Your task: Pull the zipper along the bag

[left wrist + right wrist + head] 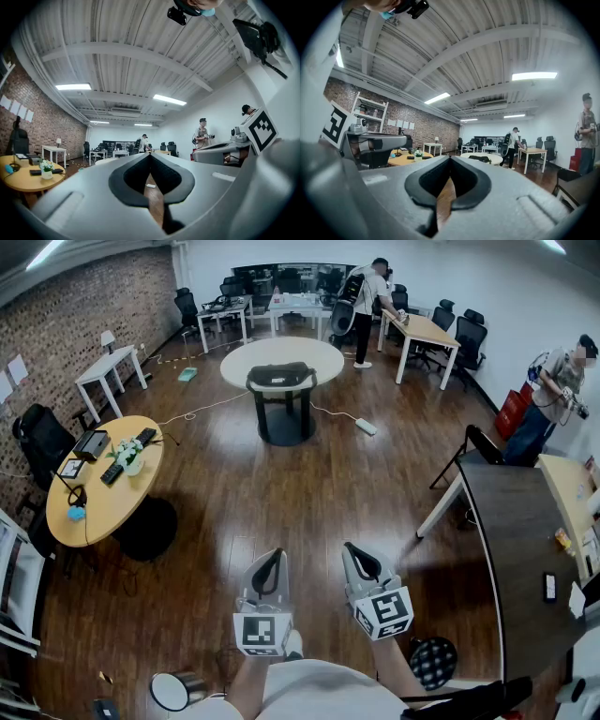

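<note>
The black bag (281, 376) lies on a round white table (281, 354) far across the room, well beyond both grippers. In the right gripper view the bag (480, 159) shows small on that table, while the left gripper view shows only the table's edge (105, 161). My left gripper (273, 553) and right gripper (352, 547) are held side by side close to my body, over the wooden floor. Both point toward the table. The left gripper (150, 154) and the right gripper (450, 158) each have their tips touching, with nothing between them.
A round yellow table (80, 517) with small items stands at the left, and a dark desk (520, 549) at the right. A power strip (366, 427) and its cable lie on the floor near the white table. People stand at the back (367, 296) and at the right (561, 395).
</note>
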`<state>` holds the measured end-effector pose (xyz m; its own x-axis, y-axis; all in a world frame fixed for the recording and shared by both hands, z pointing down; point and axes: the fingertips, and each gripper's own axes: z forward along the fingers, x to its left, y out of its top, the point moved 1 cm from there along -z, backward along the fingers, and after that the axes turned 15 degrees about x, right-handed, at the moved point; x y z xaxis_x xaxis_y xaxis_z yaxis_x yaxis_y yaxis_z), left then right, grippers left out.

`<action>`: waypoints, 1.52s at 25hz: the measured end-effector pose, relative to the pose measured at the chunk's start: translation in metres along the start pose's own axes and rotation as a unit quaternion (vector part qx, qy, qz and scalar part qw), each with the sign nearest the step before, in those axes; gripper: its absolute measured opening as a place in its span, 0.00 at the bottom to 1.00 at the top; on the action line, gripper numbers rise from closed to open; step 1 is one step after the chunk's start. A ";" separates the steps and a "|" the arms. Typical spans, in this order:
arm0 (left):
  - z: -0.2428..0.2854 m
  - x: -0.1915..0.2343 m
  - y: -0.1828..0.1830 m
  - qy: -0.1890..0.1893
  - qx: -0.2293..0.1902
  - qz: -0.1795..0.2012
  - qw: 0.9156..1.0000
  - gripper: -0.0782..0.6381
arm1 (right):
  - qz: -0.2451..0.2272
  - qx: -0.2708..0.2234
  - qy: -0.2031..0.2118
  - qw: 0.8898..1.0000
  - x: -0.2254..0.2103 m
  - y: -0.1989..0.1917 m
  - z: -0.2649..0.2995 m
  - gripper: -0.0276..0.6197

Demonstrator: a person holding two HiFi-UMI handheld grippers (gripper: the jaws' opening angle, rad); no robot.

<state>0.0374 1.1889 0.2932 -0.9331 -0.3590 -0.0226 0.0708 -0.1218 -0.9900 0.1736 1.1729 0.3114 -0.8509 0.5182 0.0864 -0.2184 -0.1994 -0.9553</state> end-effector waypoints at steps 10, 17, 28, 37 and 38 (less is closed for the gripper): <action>0.100 0.104 -0.021 -0.039 0.084 -0.033 0.995 0.13 | -0.005 0.028 0.021 0.999 0.011 0.026 0.132 0.03; 0.155 0.144 0.016 -0.045 -0.047 -0.040 0.997 0.13 | -0.003 0.036 0.031 0.999 -0.029 0.032 0.231 0.03; 0.380 0.227 0.042 -0.005 0.074 -0.030 0.997 0.13 | 0.005 -0.022 0.070 0.997 -0.144 0.119 0.410 0.03; 0.489 0.236 0.031 -0.024 0.097 -0.024 0.995 0.13 | 0.056 0.025 0.084 0.995 -0.207 0.091 0.495 0.03; 0.504 0.238 0.030 -0.029 0.098 -0.023 0.995 0.13 | 0.059 0.030 0.080 0.995 -0.215 0.087 0.505 0.03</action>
<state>-0.0045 0.6338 0.3279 -0.9151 -0.4017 0.0363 0.1008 -0.3150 -0.9437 0.0963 0.6243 0.3525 -0.7868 0.6126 -0.0752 -0.1547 -0.3138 -0.9368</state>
